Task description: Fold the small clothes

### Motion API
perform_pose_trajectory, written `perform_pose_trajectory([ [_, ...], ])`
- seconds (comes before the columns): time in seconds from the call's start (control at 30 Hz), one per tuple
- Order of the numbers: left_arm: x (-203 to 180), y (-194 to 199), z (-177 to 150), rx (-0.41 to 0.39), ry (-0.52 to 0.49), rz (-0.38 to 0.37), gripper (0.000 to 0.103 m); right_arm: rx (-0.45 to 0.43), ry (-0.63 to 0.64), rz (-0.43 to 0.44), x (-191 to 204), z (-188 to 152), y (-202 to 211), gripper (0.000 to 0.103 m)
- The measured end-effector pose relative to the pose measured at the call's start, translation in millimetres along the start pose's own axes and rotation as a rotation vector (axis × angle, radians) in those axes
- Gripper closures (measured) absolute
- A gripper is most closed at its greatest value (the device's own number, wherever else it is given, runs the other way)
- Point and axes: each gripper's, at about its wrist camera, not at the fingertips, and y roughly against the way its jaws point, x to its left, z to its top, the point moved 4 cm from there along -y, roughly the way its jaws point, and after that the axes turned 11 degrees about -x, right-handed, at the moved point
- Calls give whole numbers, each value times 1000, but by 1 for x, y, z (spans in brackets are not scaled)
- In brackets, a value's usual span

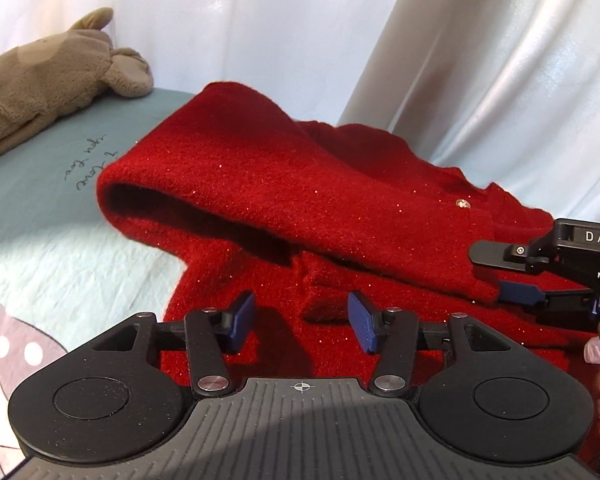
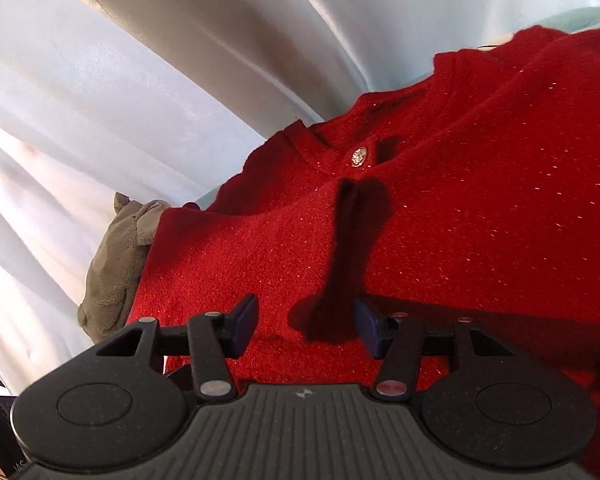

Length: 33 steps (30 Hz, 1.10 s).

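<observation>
The red cardigan (image 1: 292, 184) lay on the bed directly ahead of the left gripper (image 1: 302, 326), whose blue pads stood partly apart with nothing between them, just above a lower layer of the knit. The right gripper (image 1: 516, 280) came in from the right edge of the left wrist view, one finger above and one blue pad (image 1: 518, 293) below the corner of the cardigan's folded-over upper layer; whether the pads pressed on that edge could not be told. In its own camera the right gripper (image 2: 306, 326) showed jaws partly apart over the red knit, with no cloth seen between them. The cardigan was a fuzzy, deep red knit flecked with glitter, folded so that one flap arched over the rest, and it bore a small shiny button (image 2: 358, 157) near the front opening. It rested on a pale blue-green sheet (image 1: 40, 208) printed with handwriting. A tan plush garment (image 1: 48, 76) lay beyond it, well apart from both tools, and white draped curtains (image 1: 480, 60) hung behind the bed.
</observation>
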Motion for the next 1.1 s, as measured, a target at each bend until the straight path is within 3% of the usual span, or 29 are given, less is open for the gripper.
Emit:
perform_pose_trajectory([
  [0.07,2,-8,0,20,28,-16,54,35,-45,33,1,0,-10,64],
  [0.17,2,-13,0,28,43,-34,70,60,-30,19,2,-6,-20,88],
  [0.2,2,-12,1,32,52,-46,77,43,3,15,5,-6,-17,88],
  [0.33,2,-6,3,26,44,-34,84,-79,199,6,25,6,21,89],
  [0.47,5,1,5,13,35,-20,93,-173,265,-26,16,31,71,89],
  [0.57,7,3,8,5,28,-10,95,-164,272,-98,-9,45,95,89],
  [0.67,11,4,10,5,37,-1,95,-147,237,-181,-41,50,102,87],
  [0.73,15,5,11,5,48,3,95,-137,132,-195,-65,49,98,80],
  [0.77,16,5,12,4,57,0,95,-126,87,-194,-73,48,97,75],
  [0.8,16,4,12,7,66,-3,95,-113,30,-179,-81,46,94,64],
  [0.87,17,3,13,15,78,-5,95,-119,-25,-139,-88,40,91,61],
  [0.93,15,4,14,14,74,0,95,-130,-61,-108,-88,37,84,63],
  [1.0,13,6,16,1,62,1,95,-140,-35,-108,-83,38,80,89],
  [1.1,13,6,16,0,48,8,95,-215,158,-191,-60,43,91,90],
])
